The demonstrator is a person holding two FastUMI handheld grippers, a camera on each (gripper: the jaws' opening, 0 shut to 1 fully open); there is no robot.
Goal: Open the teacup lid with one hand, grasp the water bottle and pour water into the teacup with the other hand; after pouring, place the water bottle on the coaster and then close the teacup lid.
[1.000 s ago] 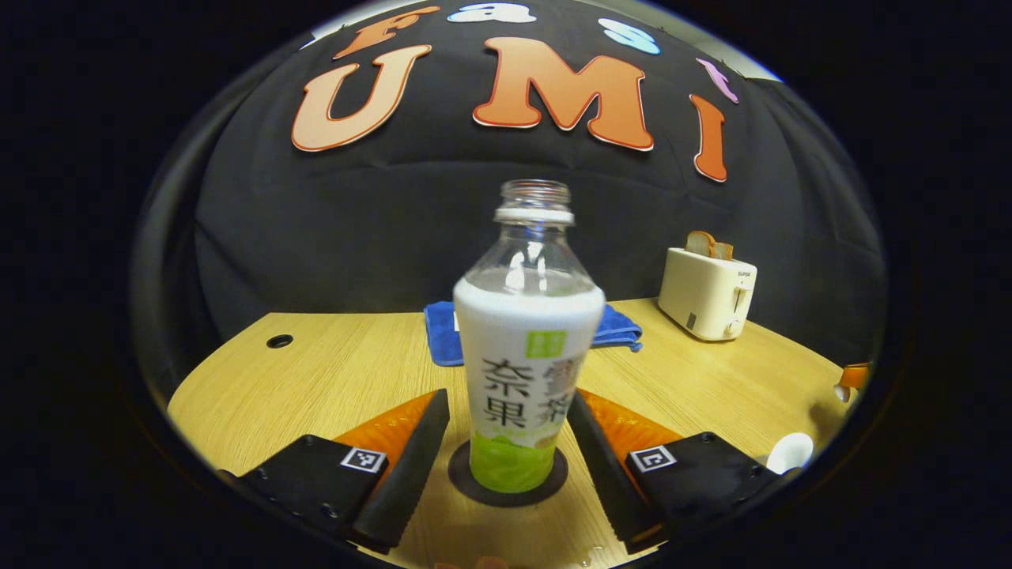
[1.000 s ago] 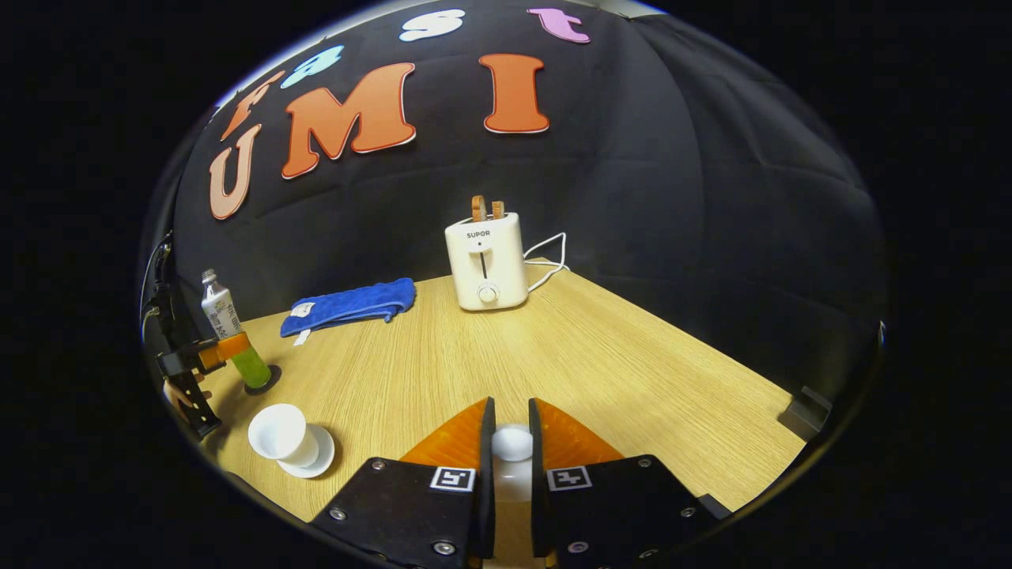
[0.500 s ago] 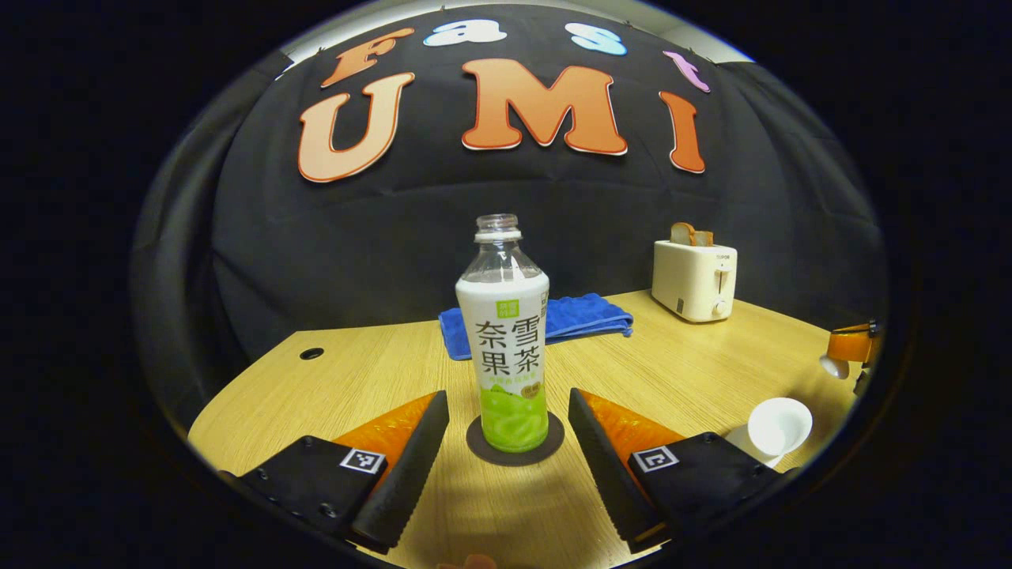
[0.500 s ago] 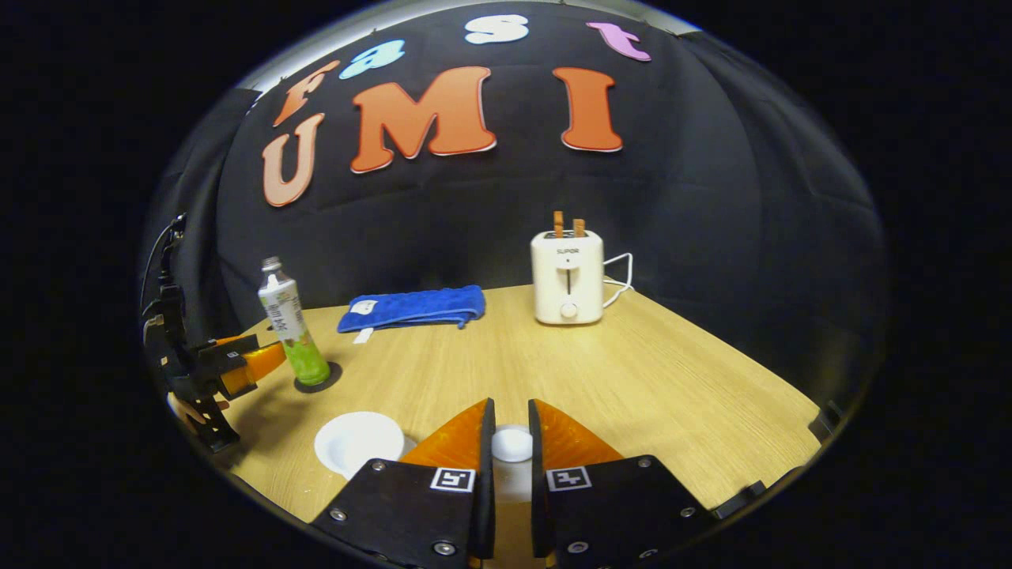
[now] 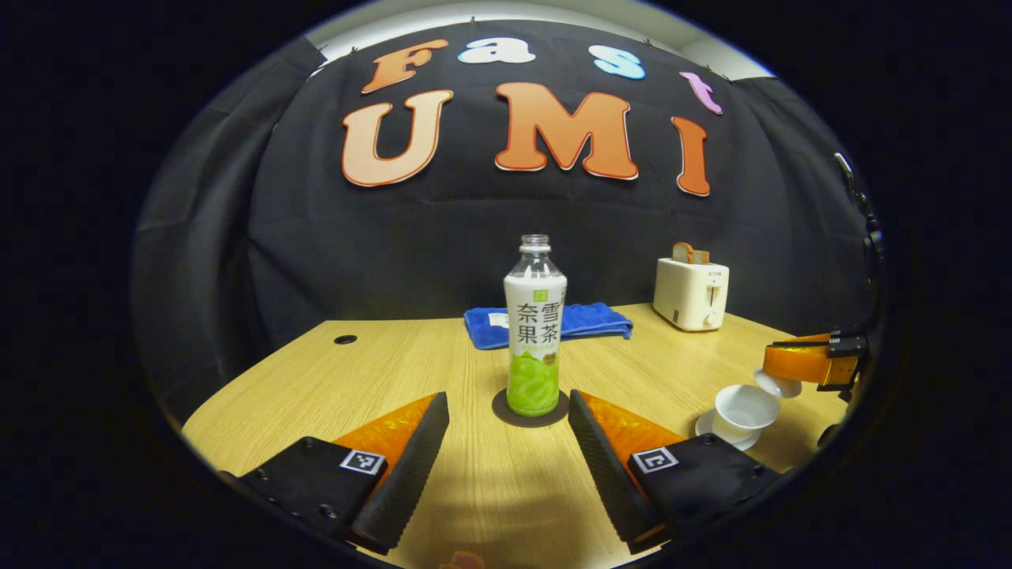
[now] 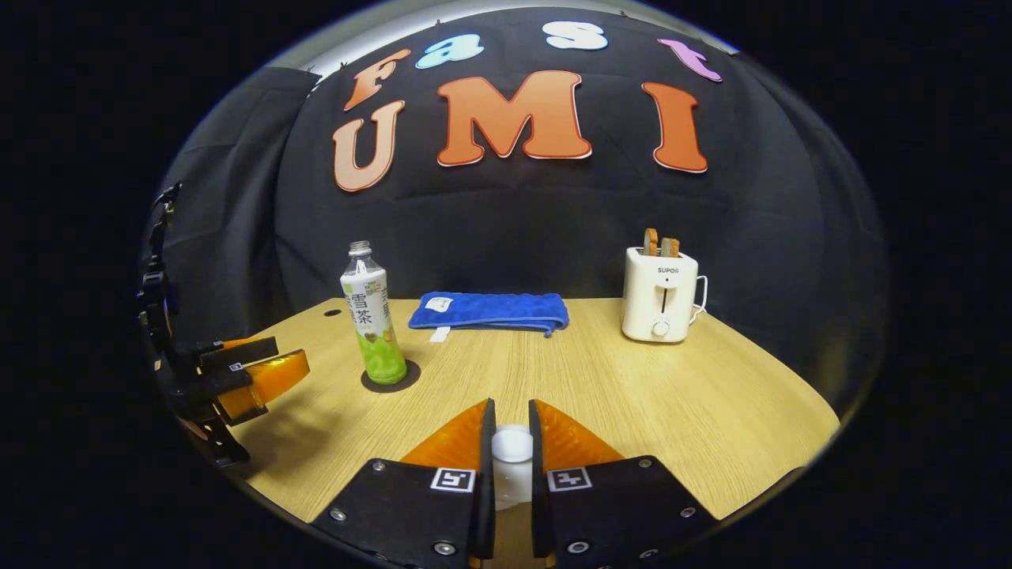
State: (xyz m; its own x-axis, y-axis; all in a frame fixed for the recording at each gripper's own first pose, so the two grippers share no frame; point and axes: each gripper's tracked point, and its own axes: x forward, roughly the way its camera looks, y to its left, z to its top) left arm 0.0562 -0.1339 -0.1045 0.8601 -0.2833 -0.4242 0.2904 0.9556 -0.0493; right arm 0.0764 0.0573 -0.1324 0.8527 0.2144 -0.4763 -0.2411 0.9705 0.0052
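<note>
Two grippers: the left gripper [image 5: 508, 442] hangs released, short of the water bottle [image 5: 534, 332] standing on its coaster [image 5: 502, 411] mid-worktop [image 5: 379, 379]; the right gripper [image 6: 511, 454], jaws clenched on the teacup lid [image 6: 512, 444], hovers beside the uncovered teacup [image 5: 745, 411] near the worktop's right edge.

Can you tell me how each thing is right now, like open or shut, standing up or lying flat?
water bottle: upright on the coaster, cap off.
teacup: uncovered, on its saucer.
teacup lid: held off the cup.
left gripper: open, holding nothing.
right gripper: shut on the lid.
blue towel: folded, flat.
toaster: bread sticking up.
</note>
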